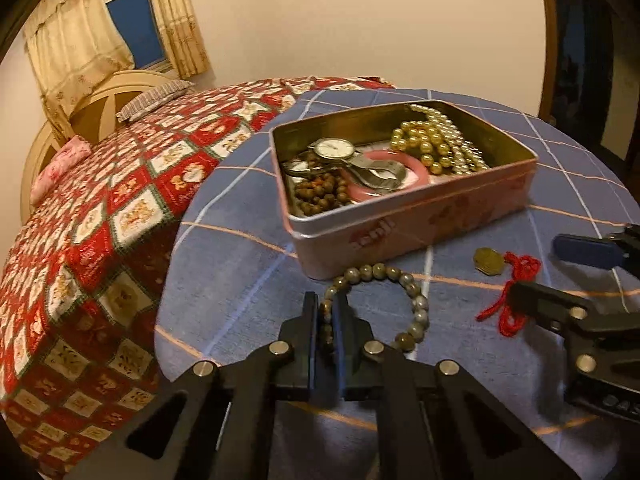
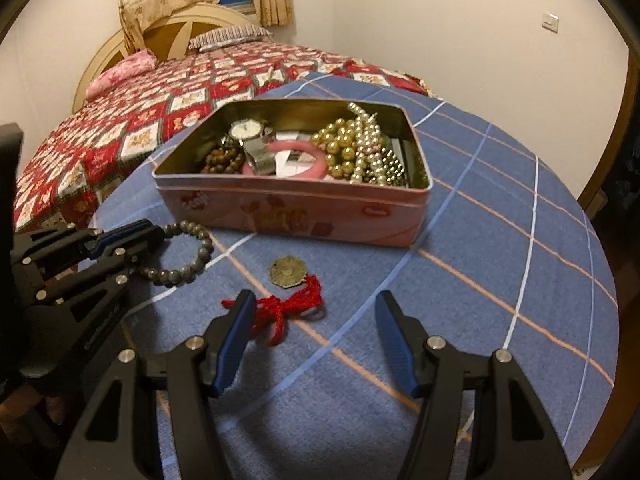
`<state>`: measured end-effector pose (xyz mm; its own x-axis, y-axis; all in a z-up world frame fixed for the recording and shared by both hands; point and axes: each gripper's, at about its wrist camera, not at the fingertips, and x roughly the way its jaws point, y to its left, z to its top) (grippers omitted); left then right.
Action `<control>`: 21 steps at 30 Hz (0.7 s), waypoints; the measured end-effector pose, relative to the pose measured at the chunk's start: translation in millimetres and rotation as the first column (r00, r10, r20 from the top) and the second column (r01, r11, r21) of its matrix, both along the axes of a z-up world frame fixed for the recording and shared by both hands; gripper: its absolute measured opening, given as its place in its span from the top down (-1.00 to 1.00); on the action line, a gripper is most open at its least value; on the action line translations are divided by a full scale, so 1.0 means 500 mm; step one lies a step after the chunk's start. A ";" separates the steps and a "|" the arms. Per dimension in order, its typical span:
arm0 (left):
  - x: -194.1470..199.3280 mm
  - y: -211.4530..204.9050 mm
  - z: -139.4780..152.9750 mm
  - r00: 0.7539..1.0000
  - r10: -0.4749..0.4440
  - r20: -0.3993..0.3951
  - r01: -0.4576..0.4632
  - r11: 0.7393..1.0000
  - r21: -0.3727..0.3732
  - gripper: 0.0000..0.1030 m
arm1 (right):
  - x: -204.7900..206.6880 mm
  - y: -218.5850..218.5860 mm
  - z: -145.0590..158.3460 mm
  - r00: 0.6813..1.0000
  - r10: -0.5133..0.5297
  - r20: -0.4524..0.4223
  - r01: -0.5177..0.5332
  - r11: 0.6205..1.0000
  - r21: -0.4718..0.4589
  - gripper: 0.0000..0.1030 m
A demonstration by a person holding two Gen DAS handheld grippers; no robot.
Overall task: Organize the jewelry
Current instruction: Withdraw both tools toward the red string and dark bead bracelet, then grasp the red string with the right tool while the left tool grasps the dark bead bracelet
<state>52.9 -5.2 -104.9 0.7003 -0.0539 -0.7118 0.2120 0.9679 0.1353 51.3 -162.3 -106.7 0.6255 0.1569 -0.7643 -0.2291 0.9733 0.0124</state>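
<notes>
Grey-green stone beads, round and glossy: our left gripper is clamped on the bead bracelet, which lies on the blue checked tablecloth just before the pink tin. Our right gripper stands unclenched, the brass pendant and its fuzzy red cord lying just ahead, nearer its left finger.

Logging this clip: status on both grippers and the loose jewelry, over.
Left gripper shut on grey bead bracelet. Right gripper open over red-corded pendant, not gripping. Tin open, path clear.
</notes>
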 end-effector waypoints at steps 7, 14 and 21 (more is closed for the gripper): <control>-0.009 0.005 0.011 1.000 -0.002 0.015 0.002 1.000 -0.027 0.88 | 0.001 0.005 -0.011 0.999 0.033 -0.031 -0.033 0.999 0.002 0.59; -0.021 0.013 0.037 0.999 0.004 0.053 -0.002 0.999 -0.037 0.88 | -0.012 0.002 0.005 0.999 0.045 0.015 -0.045 0.999 0.015 0.85; -0.034 0.026 0.079 0.994 0.019 0.106 -0.015 0.999 -0.040 0.88 | -0.022 -0.023 0.047 0.996 0.011 0.086 -0.011 1.000 0.004 0.87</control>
